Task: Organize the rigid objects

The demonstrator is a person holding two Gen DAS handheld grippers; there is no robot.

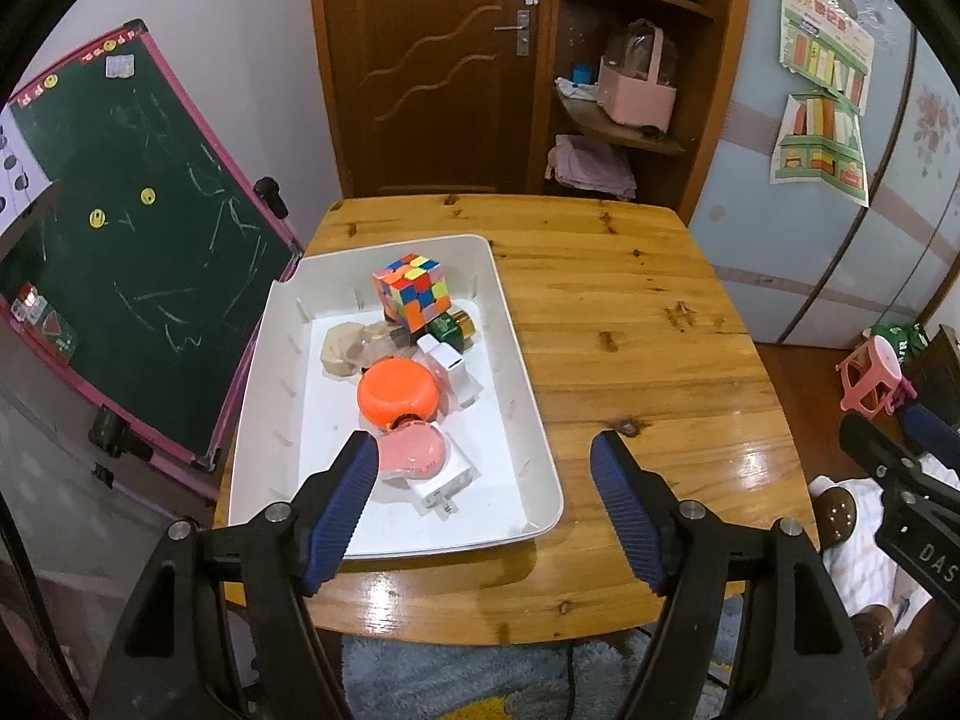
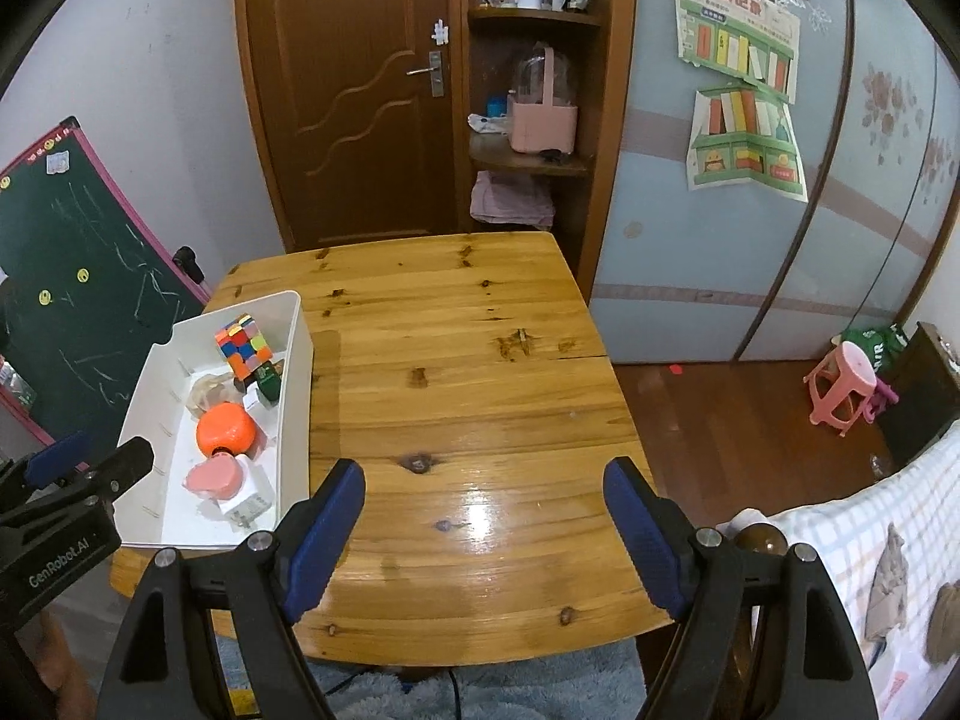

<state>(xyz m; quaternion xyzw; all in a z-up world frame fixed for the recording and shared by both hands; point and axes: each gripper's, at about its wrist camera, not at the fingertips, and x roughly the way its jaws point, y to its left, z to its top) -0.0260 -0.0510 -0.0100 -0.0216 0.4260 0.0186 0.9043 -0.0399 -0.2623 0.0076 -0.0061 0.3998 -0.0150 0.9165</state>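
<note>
A white plastic bin (image 1: 543, 438) sits on the left part of a wooden desk (image 1: 648, 360), holding a jumble of small hard objects. A multicoloured puzzle cube (image 1: 412, 290) rests at the far end, propped on a dark green bottle with a gold cap (image 1: 454, 327). Nearer lie an orange round container (image 1: 398, 391), a pink round case (image 1: 414, 450) and a white charger plug (image 1: 447, 483). The left gripper (image 1: 485, 462) hovers over the bin's near end, jaws spread wide and empty. The right gripper (image 2: 483, 495) hangs over bare desk, jaws likewise apart and holding nothing. All these items look stiff and light; the cube's flat opposite faces probably give the surest hold, while the smooth rounded orange and pink pieces may slip and are best taken across their widest part. The left wrist view looks down into the bin and shows a beige object (image 1: 339, 351) clearly; the right wrist view shows the bin's outer side wall and the bare desk beside it.
</note>
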